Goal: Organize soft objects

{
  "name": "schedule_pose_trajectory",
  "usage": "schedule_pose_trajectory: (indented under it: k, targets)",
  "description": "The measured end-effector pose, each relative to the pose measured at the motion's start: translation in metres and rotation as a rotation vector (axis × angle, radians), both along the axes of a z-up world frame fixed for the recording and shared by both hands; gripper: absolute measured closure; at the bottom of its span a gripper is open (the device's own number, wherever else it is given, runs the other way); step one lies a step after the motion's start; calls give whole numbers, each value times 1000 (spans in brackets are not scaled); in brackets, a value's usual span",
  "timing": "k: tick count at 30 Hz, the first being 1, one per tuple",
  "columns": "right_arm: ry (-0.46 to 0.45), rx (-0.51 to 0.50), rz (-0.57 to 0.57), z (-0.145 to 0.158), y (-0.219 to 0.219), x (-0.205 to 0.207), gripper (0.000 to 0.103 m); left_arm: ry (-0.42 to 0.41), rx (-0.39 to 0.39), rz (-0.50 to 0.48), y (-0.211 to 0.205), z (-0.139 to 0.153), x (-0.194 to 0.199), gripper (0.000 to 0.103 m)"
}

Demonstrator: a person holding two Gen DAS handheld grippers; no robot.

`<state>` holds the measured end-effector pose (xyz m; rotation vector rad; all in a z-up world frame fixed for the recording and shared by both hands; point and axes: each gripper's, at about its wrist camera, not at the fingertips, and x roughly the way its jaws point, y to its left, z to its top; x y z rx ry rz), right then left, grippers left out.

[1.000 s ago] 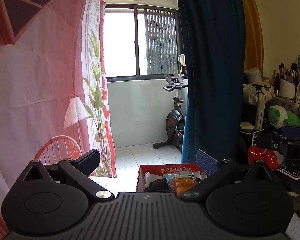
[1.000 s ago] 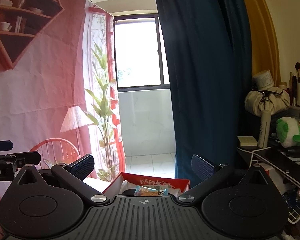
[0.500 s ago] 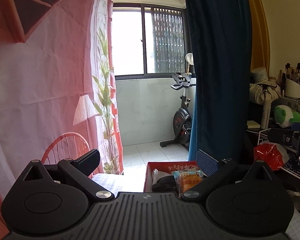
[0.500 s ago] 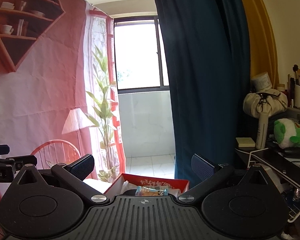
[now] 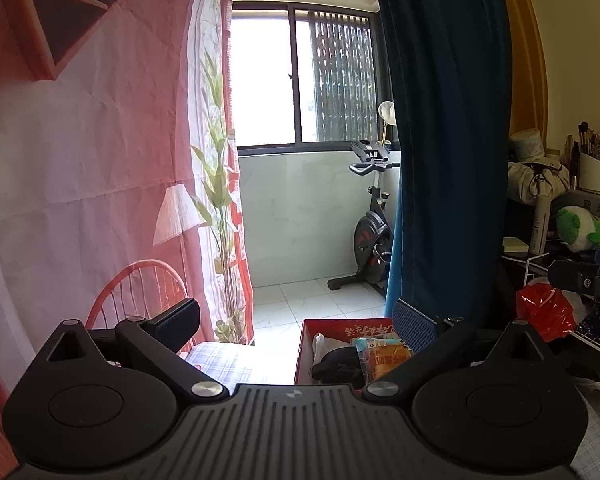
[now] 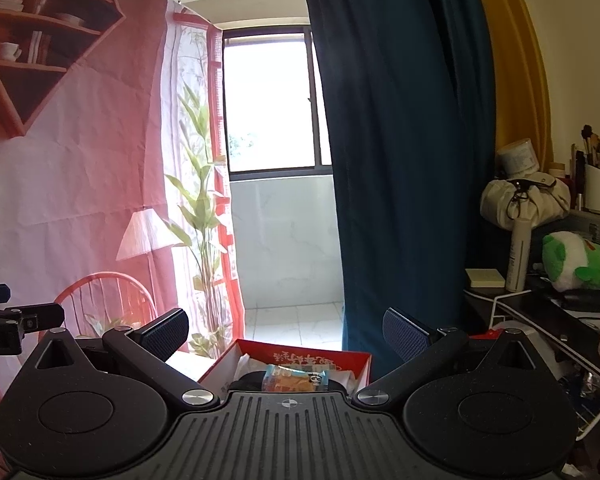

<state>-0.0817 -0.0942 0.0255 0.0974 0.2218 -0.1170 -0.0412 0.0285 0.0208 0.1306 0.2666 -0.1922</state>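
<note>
The left tool [image 5: 296, 326] has swung left, red box [image 5: 306, 344] shifting right.

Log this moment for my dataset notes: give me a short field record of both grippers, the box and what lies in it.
left gripper: jaws open, empty, held above the box
right gripper: jaws open, empty
container: red cardboard box with printed characters, open top
contents: orange snack packet, black soft item, white cloth
nearby: green and white plush toy on the cluttered shelf at right
</note>
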Motion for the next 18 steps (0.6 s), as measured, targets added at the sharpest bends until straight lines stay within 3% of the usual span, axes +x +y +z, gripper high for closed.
schedule_pose_trajectory:
  k: [18]
  targets:
    - [23, -8, -8, -5, -2, 3, 0, 20, -8, 24, 2, -1, 3, 0]
